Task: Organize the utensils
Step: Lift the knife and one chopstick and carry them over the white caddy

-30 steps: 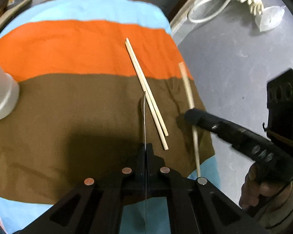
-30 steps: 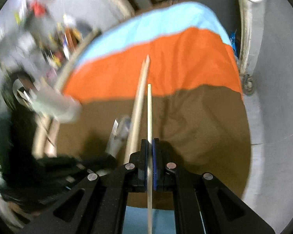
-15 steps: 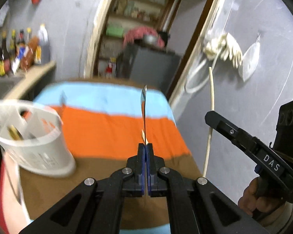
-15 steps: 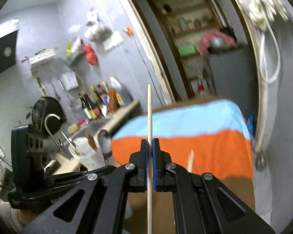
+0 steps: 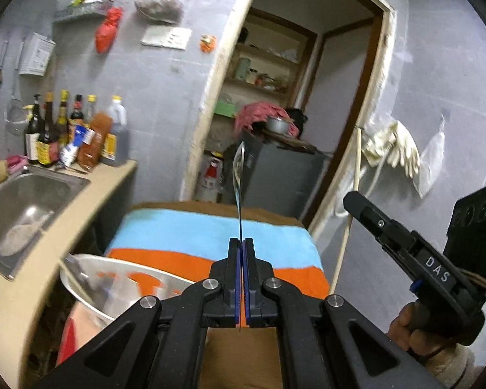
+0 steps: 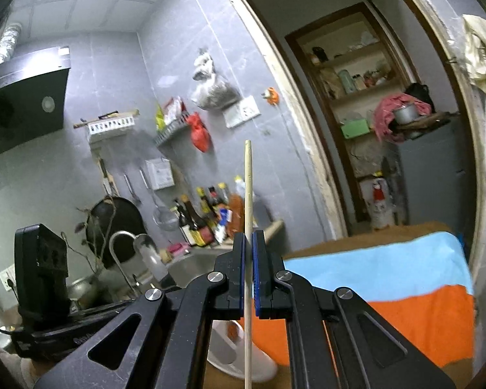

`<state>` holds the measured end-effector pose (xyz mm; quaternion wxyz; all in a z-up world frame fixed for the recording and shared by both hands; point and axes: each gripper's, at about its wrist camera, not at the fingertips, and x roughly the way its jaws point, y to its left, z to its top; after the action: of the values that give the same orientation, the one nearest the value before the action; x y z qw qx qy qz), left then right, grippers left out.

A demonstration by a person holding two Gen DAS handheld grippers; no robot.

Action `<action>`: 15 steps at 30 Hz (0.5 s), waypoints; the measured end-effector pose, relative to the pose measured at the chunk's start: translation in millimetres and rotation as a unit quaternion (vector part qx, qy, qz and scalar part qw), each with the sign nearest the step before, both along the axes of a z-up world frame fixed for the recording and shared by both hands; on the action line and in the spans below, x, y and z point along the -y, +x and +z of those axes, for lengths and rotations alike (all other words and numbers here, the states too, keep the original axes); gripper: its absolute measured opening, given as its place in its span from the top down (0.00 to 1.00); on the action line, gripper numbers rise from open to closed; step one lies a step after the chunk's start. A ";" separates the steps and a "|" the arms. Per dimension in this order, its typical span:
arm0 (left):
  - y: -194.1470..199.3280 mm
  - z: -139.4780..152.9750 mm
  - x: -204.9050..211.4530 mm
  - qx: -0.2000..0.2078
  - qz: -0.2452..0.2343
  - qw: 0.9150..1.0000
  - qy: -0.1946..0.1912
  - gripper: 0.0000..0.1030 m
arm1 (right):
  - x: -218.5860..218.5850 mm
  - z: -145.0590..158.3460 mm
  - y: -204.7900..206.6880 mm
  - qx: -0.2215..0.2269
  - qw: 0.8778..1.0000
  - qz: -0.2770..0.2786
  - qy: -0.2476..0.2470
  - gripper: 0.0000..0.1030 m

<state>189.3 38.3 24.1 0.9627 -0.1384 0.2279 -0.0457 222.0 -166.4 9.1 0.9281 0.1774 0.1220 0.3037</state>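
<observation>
Utensils are lifted, not yet stowed: your left tongs (image 5: 241, 253) clamp a thin metal spoon (image 5: 238, 175), right tongs (image 6: 249, 253) pinch a pale wooden chopstick (image 6: 248, 194); white plastic holder (image 5: 120, 285) waits lower left.

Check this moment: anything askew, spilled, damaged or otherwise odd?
Nothing stands out. The left gripper is shut on a thin metal utensil, the right gripper on a wooden chopstick; the white utensil holder stands upright on the striped cloth.

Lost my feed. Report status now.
Left tool shut on spoon. Right tool shut on chopstick. White holder below left, nothing blocking.
</observation>
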 end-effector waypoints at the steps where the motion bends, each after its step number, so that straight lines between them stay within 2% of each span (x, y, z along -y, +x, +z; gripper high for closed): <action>1: -2.9 1.0 -7.9 0.001 0.006 1.000 0.000 0.98 | -8.5 2.9 3.3 0.005 1.000 0.006 0.005 0.96; 9: -11.9 12.1 -86.1 0.013 0.065 0.998 0.005 0.98 | -66.5 3.7 12.9 0.028 0.999 0.023 0.028 0.96; 15: -6.1 -5.6 -126.3 -0.003 0.080 0.997 0.005 0.98 | -97.0 -1.9 15.8 0.030 0.999 0.016 0.028 0.96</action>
<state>183.2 164.6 18.5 0.9634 -0.1512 0.2191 0.0333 237.9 -69.5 7.2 0.9211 0.1919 0.0888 0.3268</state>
